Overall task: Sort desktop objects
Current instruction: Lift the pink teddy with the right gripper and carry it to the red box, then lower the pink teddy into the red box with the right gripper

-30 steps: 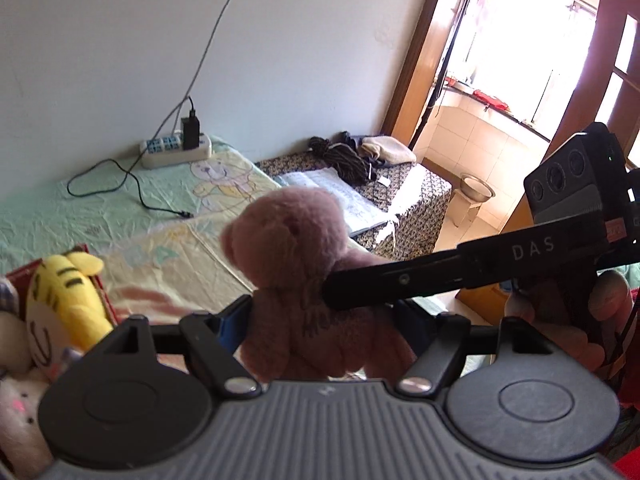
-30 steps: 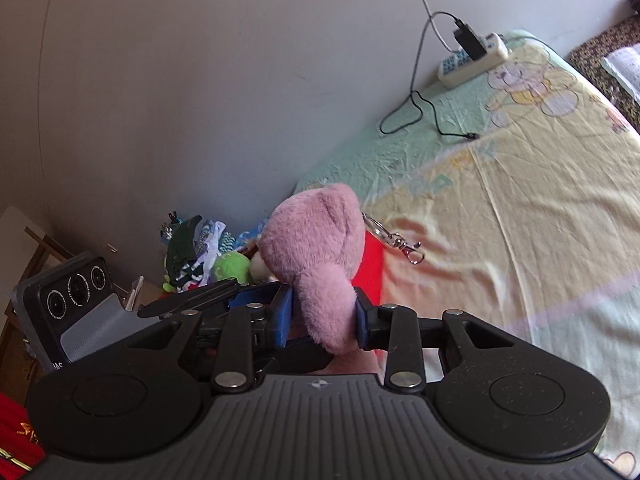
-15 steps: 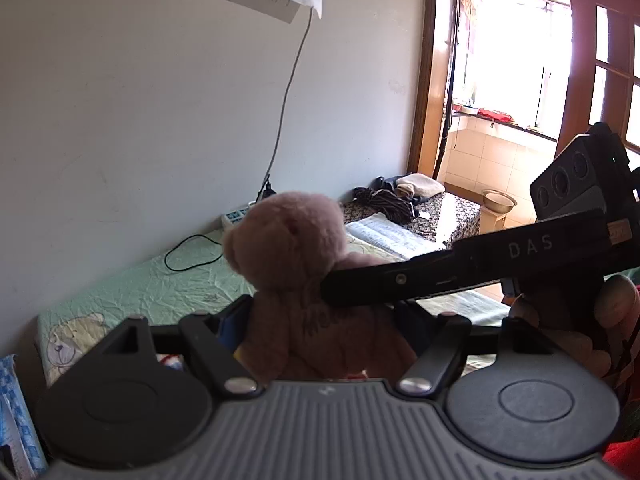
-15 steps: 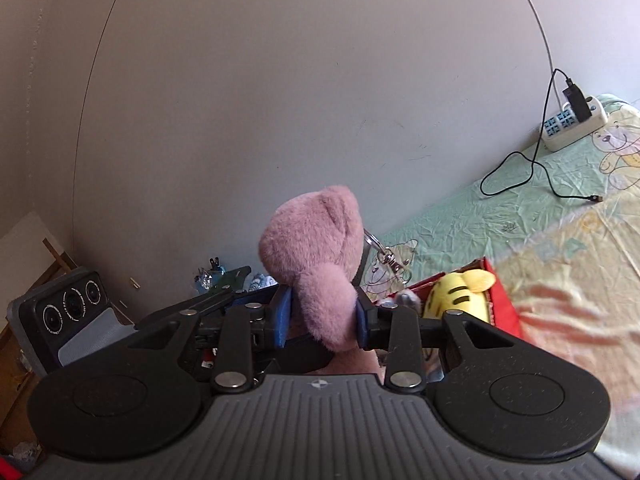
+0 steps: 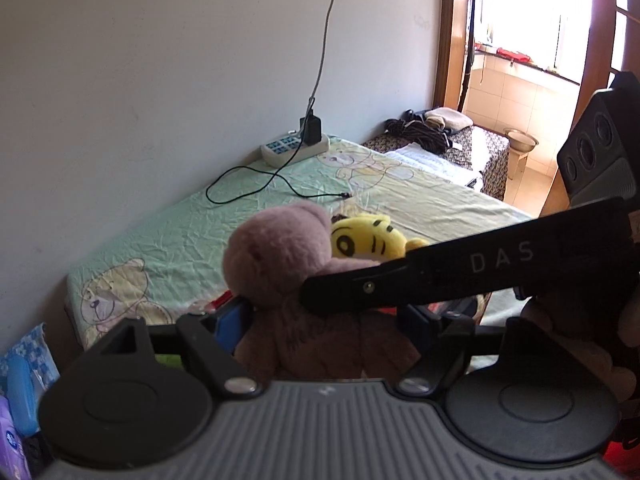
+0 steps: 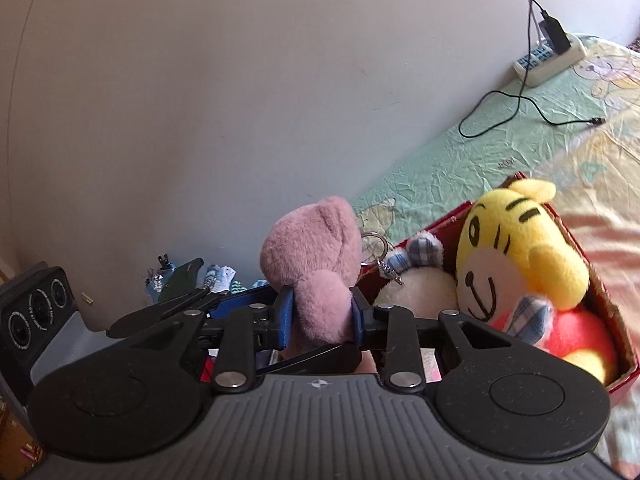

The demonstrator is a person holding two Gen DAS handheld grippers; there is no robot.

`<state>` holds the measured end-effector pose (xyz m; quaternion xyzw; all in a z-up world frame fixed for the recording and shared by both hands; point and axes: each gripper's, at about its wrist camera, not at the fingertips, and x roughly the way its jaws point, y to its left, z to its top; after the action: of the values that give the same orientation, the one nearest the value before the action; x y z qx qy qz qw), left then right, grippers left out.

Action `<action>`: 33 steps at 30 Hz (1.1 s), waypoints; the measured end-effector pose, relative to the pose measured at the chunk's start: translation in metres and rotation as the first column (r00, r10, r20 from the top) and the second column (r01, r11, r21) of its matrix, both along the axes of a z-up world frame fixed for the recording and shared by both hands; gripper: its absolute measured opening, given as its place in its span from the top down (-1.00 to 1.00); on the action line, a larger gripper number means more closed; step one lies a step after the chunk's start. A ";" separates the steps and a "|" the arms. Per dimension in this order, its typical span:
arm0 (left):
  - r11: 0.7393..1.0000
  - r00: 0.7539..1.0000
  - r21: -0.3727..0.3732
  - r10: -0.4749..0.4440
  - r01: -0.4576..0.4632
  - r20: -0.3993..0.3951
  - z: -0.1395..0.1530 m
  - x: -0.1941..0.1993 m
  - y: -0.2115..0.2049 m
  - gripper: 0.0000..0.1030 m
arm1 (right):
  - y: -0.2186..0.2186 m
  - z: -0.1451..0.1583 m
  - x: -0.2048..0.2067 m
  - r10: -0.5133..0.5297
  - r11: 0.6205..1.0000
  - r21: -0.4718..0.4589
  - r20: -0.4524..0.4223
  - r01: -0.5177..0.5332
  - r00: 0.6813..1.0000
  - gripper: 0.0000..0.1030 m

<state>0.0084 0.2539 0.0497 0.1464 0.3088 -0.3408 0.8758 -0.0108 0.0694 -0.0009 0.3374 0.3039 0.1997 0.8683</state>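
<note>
While both grippers are clamping it, the left gripper [image 5: 324, 320] at its body and the right gripper [image 6: 322, 314] on one paw, the fuzzy mauve-pink teddy bear [image 5: 288, 280] is sitting upright, head toward twelve o'clock, a keyring [image 6: 374, 244] dangling behind its head. It is hanging just beside a red box [image 6: 596, 280] at three o'clock in the right wrist view, where a yellow tiger plush [image 6: 516, 248] is lying. A crumpled green cartoon-print sheet [image 5: 192, 240] is covering the bed along a plain grey wall [image 5: 160, 80], with a power strip [image 5: 294, 148] at twelve o'clock.

The left wrist view looks along its tool [image 5: 324, 320] toward the sunlit doorway [image 5: 520, 40], close over the green cartoon-print bed sheet [image 5: 180, 240]. The right wrist view looks along its tool [image 6: 322, 316] toward the pale wall [image 6: 200, 100]. Both share the fuzzy pink plush bear [image 5: 280, 256] [image 6: 316, 248], the yellow striped plush tiger [image 5: 364, 240] [image 6: 516, 240] and the white power strip [image 5: 294, 148] [image 6: 548, 60].
</note>
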 end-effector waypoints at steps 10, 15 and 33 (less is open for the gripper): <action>0.994 0.999 0.108 -0.001 0.007 -0.049 -0.036 0.012 0.015 -0.52 | 0.030 -0.029 0.000 -0.075 0.997 -0.016 -0.073 0.075 0.994 0.51; 0.992 0.998 0.126 0.006 0.001 -0.059 -0.047 0.011 0.014 -0.38 | 0.031 -0.024 -0.002 -0.023 0.999 -0.031 -0.085 0.020 0.996 0.52; 0.986 0.999 0.164 0.031 -0.023 -0.044 -0.058 -0.003 0.007 -0.11 | 0.050 -0.013 0.030 0.174 0.923 -0.316 -0.173 -0.222 0.969 0.46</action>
<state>0.0053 0.2606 -0.0087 0.2057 0.3578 -0.3056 0.8581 0.0188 0.1197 -0.0144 0.1669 0.4265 0.2081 0.8643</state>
